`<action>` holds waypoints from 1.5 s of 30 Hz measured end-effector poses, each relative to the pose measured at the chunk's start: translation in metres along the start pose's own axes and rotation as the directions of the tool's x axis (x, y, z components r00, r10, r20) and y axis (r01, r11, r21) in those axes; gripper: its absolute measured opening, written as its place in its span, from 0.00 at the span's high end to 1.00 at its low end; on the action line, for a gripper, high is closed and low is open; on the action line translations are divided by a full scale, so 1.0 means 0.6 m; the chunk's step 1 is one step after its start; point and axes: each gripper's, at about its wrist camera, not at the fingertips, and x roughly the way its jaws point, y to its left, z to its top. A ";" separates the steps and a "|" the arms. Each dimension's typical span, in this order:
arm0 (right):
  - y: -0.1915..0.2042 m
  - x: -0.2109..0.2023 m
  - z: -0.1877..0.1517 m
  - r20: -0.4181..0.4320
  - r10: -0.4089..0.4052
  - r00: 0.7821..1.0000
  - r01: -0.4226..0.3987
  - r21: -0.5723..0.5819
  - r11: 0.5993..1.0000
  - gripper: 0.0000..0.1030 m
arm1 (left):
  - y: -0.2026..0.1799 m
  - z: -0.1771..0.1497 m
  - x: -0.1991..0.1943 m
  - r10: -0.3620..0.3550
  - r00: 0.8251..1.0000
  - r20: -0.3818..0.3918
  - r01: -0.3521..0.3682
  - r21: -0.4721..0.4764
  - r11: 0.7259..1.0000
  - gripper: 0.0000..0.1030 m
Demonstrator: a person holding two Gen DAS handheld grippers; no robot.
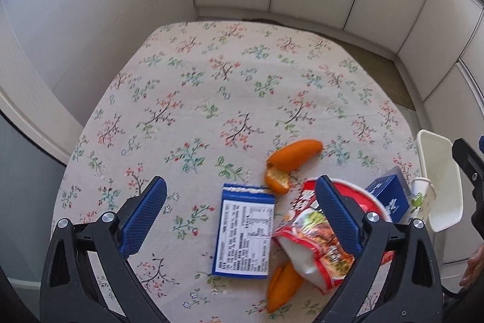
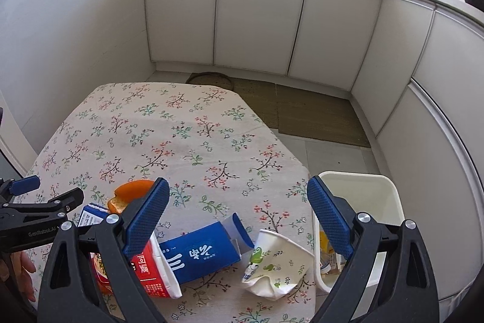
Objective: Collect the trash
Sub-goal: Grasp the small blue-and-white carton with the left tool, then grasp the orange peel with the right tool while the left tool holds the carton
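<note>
On the floral tablecloth point(image 1: 211, 87), trash lies in a cluster at the near right. My left gripper point(image 1: 240, 217) is open above a flat blue packet point(image 1: 245, 232) with a white label, holding nothing. Beside the packet lie two orange peels point(image 1: 290, 162) point(image 1: 281, 286), a red noodle wrapper point(image 1: 317, 244) and a red noodle cup point(image 2: 145, 271). My right gripper point(image 2: 239, 217) is open and hangs over a blue carton point(image 2: 205, 256) lying on its side and a crumpled paper cup point(image 2: 278, 262). A white bin point(image 2: 363, 186) stands off the table's right edge with some scraps inside.
White cabinet doors point(image 2: 257, 14) wrap around the back and right. A woven mat point(image 2: 302, 114) covers the floor beyond the table. A hand point(image 2: 27, 271) shows at the lower left of the right wrist view. The far half of the cloth carries nothing.
</note>
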 end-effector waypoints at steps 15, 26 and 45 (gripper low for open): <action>0.033 0.021 -0.006 -0.034 0.010 0.999 -0.011 -0.044 0.999 0.13 | 0.034 -0.039 0.117 -0.086 0.949 -0.304 0.061 -0.092 0.994 0.10; 0.036 0.054 0.003 -0.114 0.059 0.992 -0.063 -0.035 0.997 0.13 | 0.026 -0.040 0.123 -0.070 0.947 -0.312 0.070 -0.011 0.998 0.49; 0.141 0.227 0.004 -0.460 0.306 0.834 -0.255 0.171 0.952 0.13 | 0.135 0.021 -0.006 -0.057 0.997 -0.045 0.051 -0.123 0.991 0.49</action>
